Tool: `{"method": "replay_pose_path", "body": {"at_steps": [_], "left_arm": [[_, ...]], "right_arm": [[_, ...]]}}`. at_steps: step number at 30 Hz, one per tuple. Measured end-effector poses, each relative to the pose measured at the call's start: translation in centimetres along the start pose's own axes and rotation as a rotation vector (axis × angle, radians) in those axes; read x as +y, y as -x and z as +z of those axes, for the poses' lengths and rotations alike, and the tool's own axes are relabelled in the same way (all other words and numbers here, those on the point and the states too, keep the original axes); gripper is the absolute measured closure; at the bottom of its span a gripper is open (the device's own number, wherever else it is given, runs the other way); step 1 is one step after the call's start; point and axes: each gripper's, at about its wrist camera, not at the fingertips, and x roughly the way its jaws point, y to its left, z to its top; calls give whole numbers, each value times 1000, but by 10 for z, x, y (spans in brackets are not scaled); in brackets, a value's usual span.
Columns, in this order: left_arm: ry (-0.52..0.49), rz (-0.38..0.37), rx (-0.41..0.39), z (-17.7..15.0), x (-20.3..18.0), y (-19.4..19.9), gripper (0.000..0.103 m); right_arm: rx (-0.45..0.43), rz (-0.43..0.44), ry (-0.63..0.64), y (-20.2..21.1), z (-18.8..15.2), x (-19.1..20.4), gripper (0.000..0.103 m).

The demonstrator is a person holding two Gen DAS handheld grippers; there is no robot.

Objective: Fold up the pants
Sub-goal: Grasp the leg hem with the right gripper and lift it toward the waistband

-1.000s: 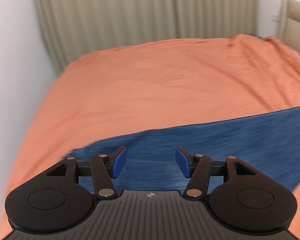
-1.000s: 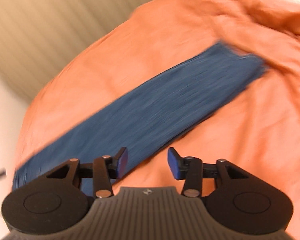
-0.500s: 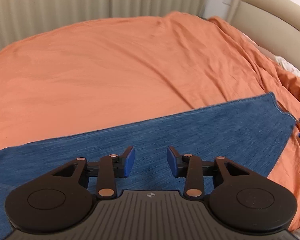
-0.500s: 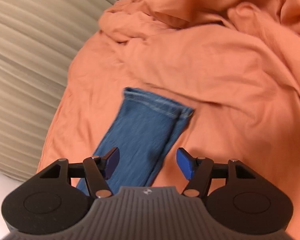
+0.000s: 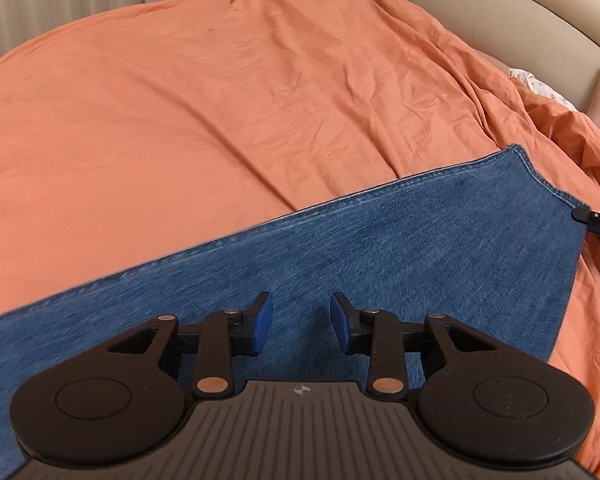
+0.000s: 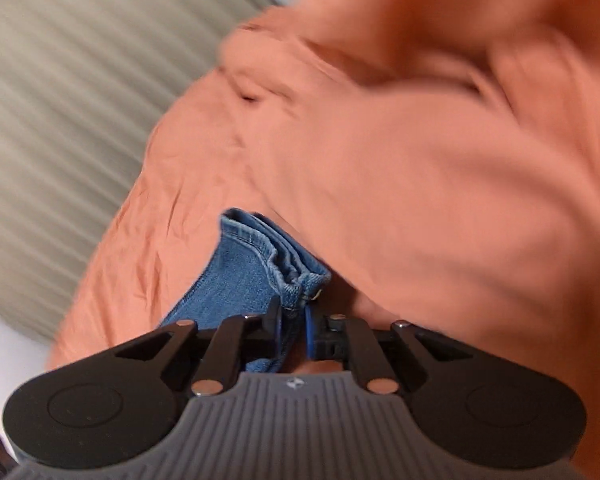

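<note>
1. Over the bed, in the left wrist view, the blue denim pants [image 5: 400, 248] lie flat as one long band across the orange bedspread [image 5: 220, 100], presumably spread so that one end can be carried over the other. The left gripper [image 5: 301, 326] hangs low above the middle of that band, tilted slightly down, its blue-padded fingers [image 5: 260, 322] apart with nothing between them. A likely reason for the spot: from here it can press or pinch the fold line.
2. At the far right edge of the same view, the right gripper [image 5: 598, 222] meets the hemmed corner of the denim.
3. Close in, the right wrist view is blurred, so detail is doubtful, but the right gripper [image 6: 294, 322] has its fingers [image 6: 309, 330] drawn together on the stitched hem of the pants [image 6: 240, 268], which bunches and lifts off the bedspread [image 6: 440, 200]. Gripping the hem gives control of the whole leg end. The tool appears rolled and pitched toward the bed.
</note>
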Motion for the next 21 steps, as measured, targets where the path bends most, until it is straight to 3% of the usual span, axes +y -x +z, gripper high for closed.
{"method": "replay_pose_path", "body": {"at_steps": [3,8,13,21], "left_arm": [[-22,-1,16,3,-3,-15,64],[-92,24,7,8,-9,-30,64],[-112,56,-2,28,-16,-50,78],[-146,107,-19,42,-32,-75,80]], "right_arm": [[55,-49,-21,-17,-3,-10,99],[53,-45,-22,-19,-6,-14,99],[63,-72,11,-17,-4,-6,98],[71,-110,52,-19,-4,3,98]]}}
